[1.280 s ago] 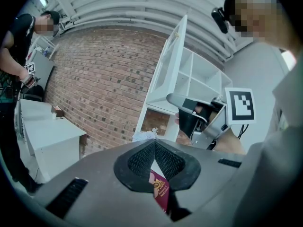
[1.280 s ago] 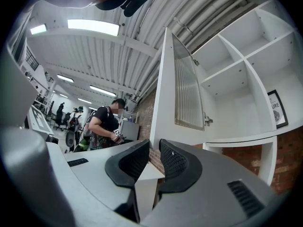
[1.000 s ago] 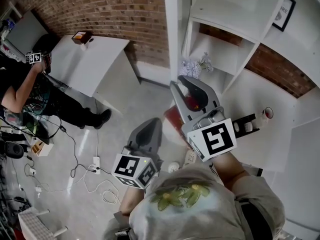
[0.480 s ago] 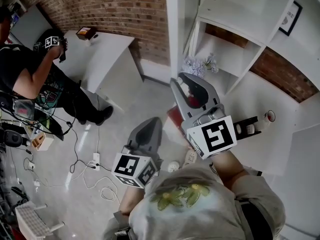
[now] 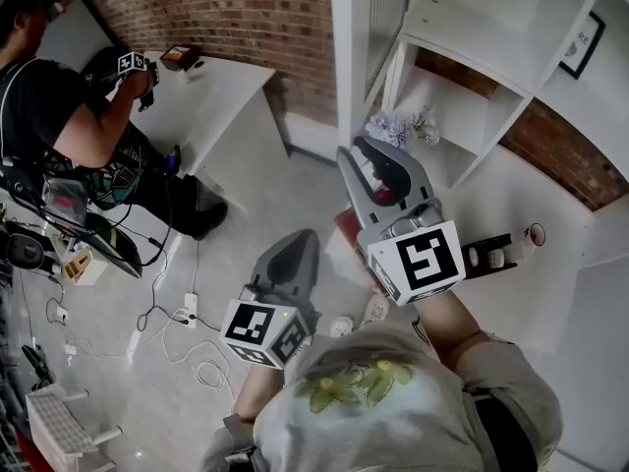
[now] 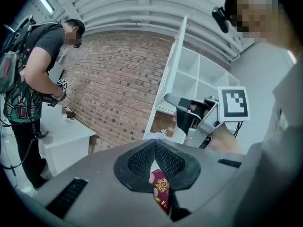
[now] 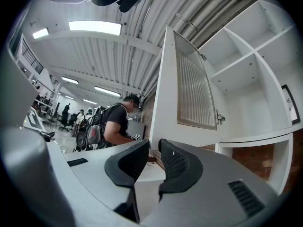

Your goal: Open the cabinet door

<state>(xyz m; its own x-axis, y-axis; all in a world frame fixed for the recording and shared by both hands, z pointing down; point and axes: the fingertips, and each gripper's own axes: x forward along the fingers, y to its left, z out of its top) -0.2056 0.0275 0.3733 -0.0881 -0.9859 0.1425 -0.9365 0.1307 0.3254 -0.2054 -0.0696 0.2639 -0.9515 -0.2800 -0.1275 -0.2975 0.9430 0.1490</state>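
Door [image 7: 189,89] is swung right out from the cabinet [image 7: 255,79], so the bare white shelves show. From the head view you see it nearly edge-on at the top [image 5: 378,18], ribbed glass pane and all. In the right gripper view it stands tall just past the jaws, hinge side toward the shelves. Neither gripper touches it.

Right gripper [image 7: 152,148] points up at the door's lower edge. Its pads sit only a narrow crack apart with nothing between them (you can see white surface straight through the gap). In the head view it's [image 5: 369,155] held out in front of the lower shelf, marker cube facing up.

Left gripper [image 6: 154,145] has its tips pressed together, and a red booklet [image 6: 160,190] with a gold emblem is pinched further back between the pads. It hangs lower and to the left in the head view [image 5: 295,249], over the floor and well apart from the door.

Other stuff: a little bunch of pale flowers [image 5: 398,126] on the lower shelf, and a framed picture [image 5: 590,42] leaning in the upper right cubby. A brick wall [image 5: 226,18] runs behind everything. Another person [image 5: 59,116] in a black shirt stands at a white table [image 5: 206,96] off to the left, and cables [image 5: 187,342] lie loose on the floor.
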